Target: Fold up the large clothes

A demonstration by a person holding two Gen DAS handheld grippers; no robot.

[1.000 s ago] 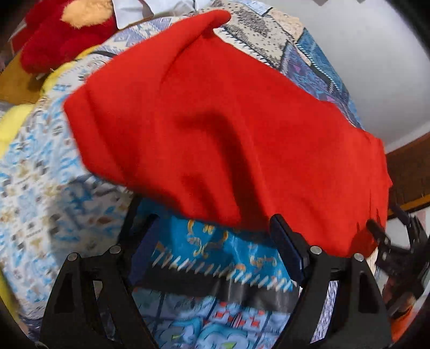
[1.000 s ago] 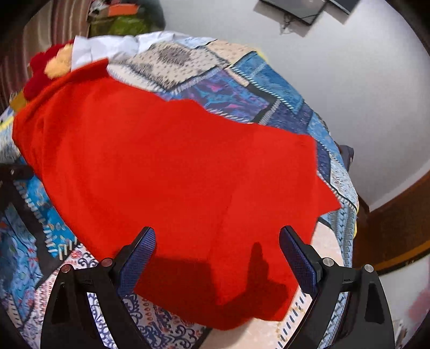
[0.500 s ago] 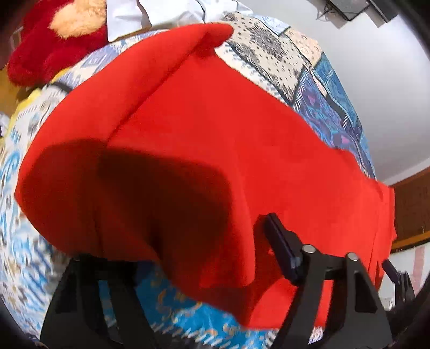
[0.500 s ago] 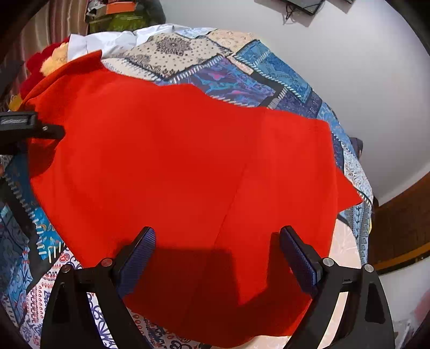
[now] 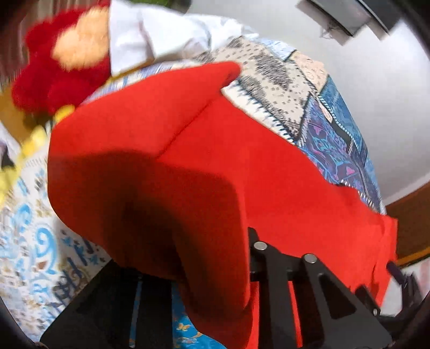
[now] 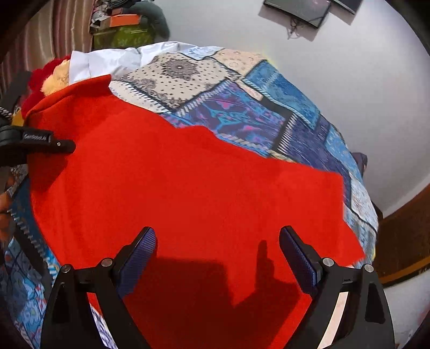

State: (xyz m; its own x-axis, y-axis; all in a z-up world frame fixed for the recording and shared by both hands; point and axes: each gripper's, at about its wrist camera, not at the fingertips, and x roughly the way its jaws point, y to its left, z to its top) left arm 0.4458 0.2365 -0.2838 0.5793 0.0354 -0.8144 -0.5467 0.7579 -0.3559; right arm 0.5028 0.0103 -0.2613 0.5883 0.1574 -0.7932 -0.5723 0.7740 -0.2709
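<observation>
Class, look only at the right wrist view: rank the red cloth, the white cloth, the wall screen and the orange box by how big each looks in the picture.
1. red cloth, by far the largest
2. white cloth
3. wall screen, partly cut off by the frame
4. orange box
All but the red cloth lie far from the camera, so true sizes remain unsure.

A plain bright red garment (image 6: 188, 188) is covering most of a patchwork bedspread (image 6: 242, 112) that is showing blue, purple and cream patches with dotted and geometric prints. At 11 o'clock a red and tan plush toy (image 6: 51, 77) is sitting beside a white cloth (image 6: 107, 60). The wall (image 6: 362, 80) at 2 o'clock is showing plain white. Both black grippers are showing dark blue ribbed pads (image 6: 139, 249).
</observation>
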